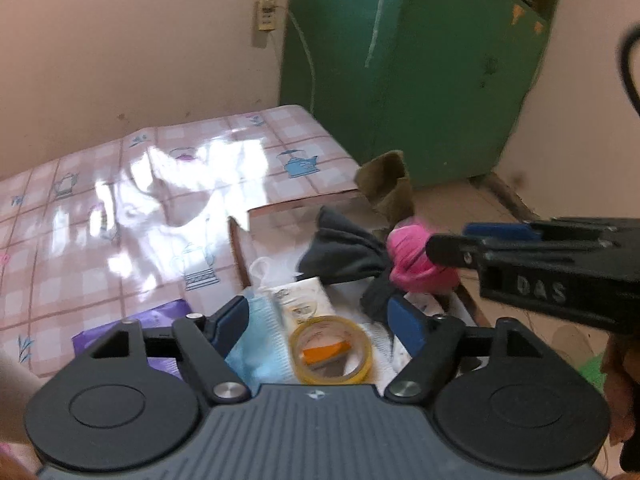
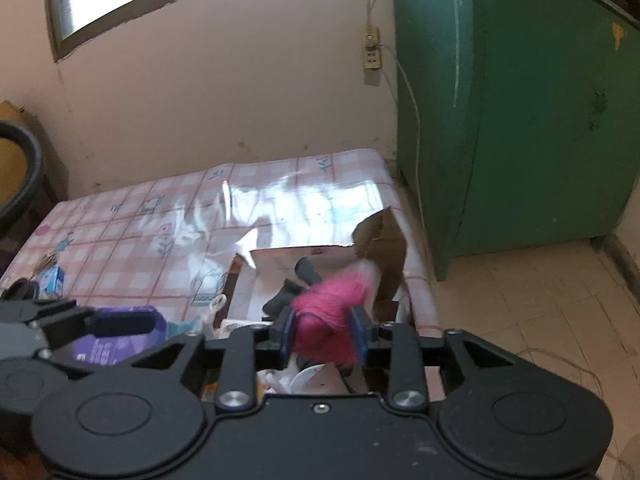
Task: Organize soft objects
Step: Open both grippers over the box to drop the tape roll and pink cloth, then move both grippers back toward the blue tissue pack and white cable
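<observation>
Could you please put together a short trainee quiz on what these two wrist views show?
1. True or false: the pink yarn ball sits between the pads of the right hand-held gripper.
2. Multiple choice: what colour is the cabinet beside the table? A red, B green, C white.
3. Short answer: in the left wrist view, which soft item lies just left of the tape roll?

Key: 1 true. 2 B. 3 the blue face mask.
</observation>
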The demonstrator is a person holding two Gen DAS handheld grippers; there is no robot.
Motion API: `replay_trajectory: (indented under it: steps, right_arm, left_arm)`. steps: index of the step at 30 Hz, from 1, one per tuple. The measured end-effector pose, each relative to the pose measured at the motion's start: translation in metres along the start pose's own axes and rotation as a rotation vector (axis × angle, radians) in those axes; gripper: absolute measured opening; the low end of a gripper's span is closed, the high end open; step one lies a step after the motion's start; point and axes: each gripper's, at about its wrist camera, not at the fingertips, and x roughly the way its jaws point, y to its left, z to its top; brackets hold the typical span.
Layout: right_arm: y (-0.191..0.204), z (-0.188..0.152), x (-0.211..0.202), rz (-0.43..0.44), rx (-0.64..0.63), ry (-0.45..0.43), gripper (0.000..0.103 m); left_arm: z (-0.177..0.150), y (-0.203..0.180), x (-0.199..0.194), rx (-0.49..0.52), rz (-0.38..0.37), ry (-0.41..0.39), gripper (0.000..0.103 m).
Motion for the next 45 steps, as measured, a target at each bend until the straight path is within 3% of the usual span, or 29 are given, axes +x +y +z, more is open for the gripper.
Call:
replay_trajectory:
  steps: [2, 8, 20, 35, 45]
  right_arm:
    - [0.003, 0.001, -0.003, 0.016, -0.003, -0.009, 0.066]
    - [0.012, 0.006, -0.019, -0.003, -0.012, -0.042, 0.066]
    - [0.059, 0.005, -0.044, -0.032, -0.047, -0.068, 0.068]
    - [0.13, 0.014, -0.053, 0.026, -0.111, -0.095, 0.07]
    - [0.181, 0.027, -0.038, 0.08, -0.163, -0.094, 0.07]
  left_arm:
    - [0.002, 0.005, -0.004, -0.012, 0.023, 0.0, 0.079]
    - [0.007, 0.02, -0.024, -0.033, 0.098, -0.008, 0.08]
    - [0.005, 0.044, -0.07, -0.035, 0.155, -0.052, 0.086]
    - [-0.005, 0.088, -0.113, -0.091, 0.205, -0.114, 0.087]
    - [-0.011, 0.132, -0.13, -0.147, 0.257, -0.132, 0.087]
